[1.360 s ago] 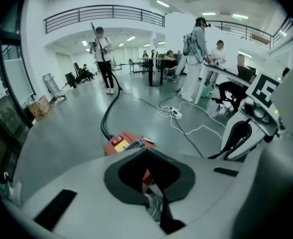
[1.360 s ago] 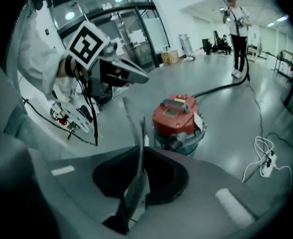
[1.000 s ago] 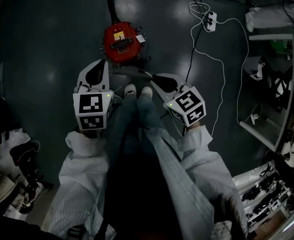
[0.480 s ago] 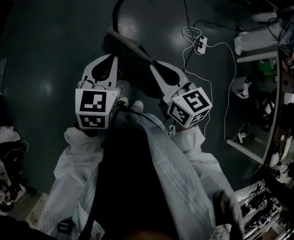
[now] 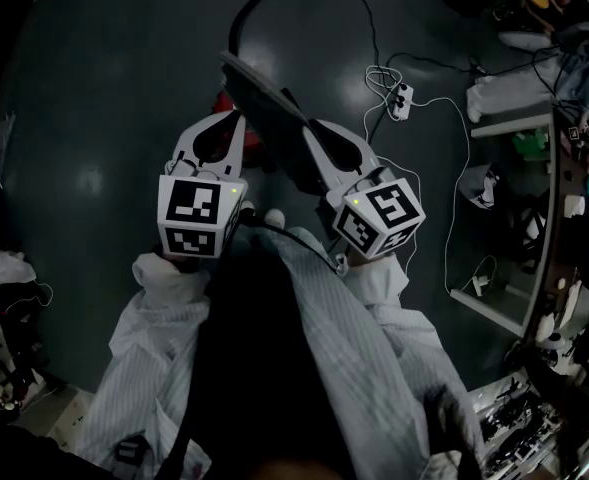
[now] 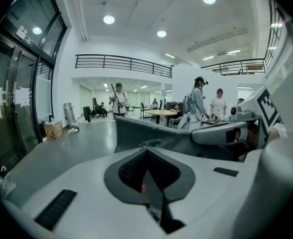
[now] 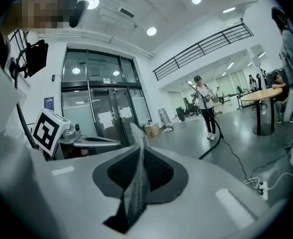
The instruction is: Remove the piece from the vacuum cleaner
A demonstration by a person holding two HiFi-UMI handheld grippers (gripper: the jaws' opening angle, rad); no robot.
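Jaws of right gripper [image 7: 139,151] on thin piece [image 7: 135,190]

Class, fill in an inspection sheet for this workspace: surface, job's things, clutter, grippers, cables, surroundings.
Surface: dark glossy floor with lamp glare.
Job's things: gray piece held up over the red vacuum, which is mostly hidden; black hose arcs away.
Clutter: dark gear at the left edge.
Grippers: left gripper shut, nothing seen between its jaws; right gripper shut on the piece's edge.
Cables: white cable and power strip on the floor.
Surroundings: shelves at right; people in an open hall.
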